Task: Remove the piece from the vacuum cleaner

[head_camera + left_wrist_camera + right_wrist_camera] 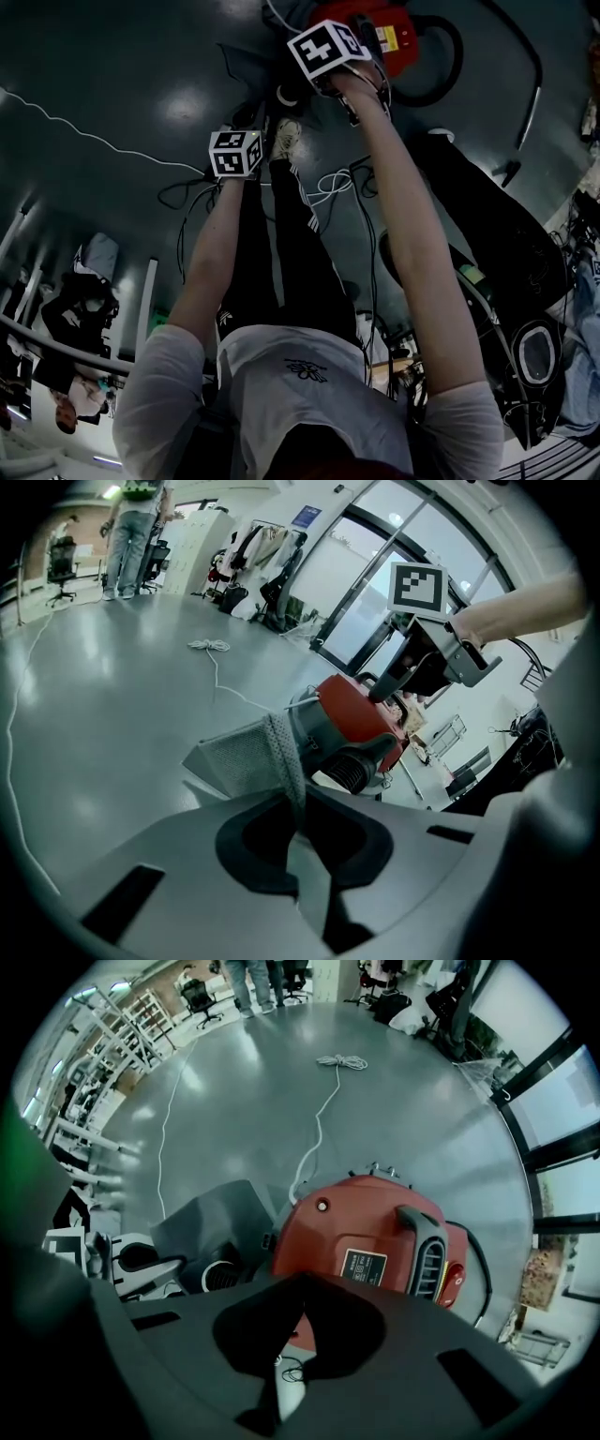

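Note:
The red vacuum cleaner lies on the grey floor, with its black handle on top. A grey mesh fabric piece reaches from the vacuum's front end toward me. My left gripper is shut on its seamed edge. In the right gripper view the same piece lies left of the red body. My right gripper is shut, its tips over the red body, with nothing seen between them. In the head view both marker cubes show, the right one right at the vacuum.
A black hose loops beside the vacuum and a black tube lies to its right. A white cable runs across the floor to a coil. A person stands far off. Black cases lie at the right.

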Tool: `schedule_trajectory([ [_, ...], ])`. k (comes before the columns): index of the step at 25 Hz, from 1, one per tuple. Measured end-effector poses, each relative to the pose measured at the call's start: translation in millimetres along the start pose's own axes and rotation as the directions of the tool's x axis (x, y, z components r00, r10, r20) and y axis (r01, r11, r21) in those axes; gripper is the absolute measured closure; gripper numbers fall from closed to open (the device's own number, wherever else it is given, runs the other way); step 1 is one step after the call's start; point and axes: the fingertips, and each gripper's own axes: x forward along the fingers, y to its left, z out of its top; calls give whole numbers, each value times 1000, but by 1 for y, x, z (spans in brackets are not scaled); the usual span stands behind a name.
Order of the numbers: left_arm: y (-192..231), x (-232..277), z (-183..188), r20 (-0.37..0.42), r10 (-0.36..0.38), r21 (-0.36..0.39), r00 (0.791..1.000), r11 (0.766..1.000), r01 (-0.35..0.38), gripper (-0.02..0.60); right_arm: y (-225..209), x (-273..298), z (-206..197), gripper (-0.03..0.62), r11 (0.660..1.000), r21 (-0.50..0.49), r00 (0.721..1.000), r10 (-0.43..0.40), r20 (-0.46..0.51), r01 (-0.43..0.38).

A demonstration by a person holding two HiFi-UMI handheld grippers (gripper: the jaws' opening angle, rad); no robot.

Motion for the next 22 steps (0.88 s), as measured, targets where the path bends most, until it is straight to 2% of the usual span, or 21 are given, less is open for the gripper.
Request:
schedule_trajectory([
  [2, 6, -12, -11, -19, 19, 19, 1000, 1000, -18, 564, 10, -6, -4, 583, 999, -21, 999, -33, 7, 33],
  [4, 30, -43, -33, -69, 100, 32, 993, 995, -98, 565, 21, -19, -6, 583, 998, -28, 998, -61, 19, 61],
  [6, 59, -85, -55, -100, 175, 1, 979, 984, -176, 565, 26, -26, -4, 583, 999, -16, 998, -48, 28, 49],
  [8, 70, -104, -61, -105, 185, -19, 977, 982, -188, 565, 15, -23, -1, 583, 999, -10, 999, -40, 20, 40],
  [12, 55, -69, -36, -89, 148, 6, 985, 989, -148, 565, -8, 1, 2, 583, 998, -32, 998, -50, -42, 48],
  [16, 46, -57, -7, -33, 133, 11, 991, 991, -133, 565, -7, 5, 6, 583, 991, -74, 993, -114, -12, 113],
  [19, 51, -66, 0, -21, 165, 11, 986, 986, -165, 565, -6, 3, 5, 583, 990, -65, 992, -124, 9, 124],
  [22, 59, -76, 13, -15, 242, 17, 970, 970, -242, 565, -8, 4, 6, 583, 996, -17, 995, -86, 45, 87],
])
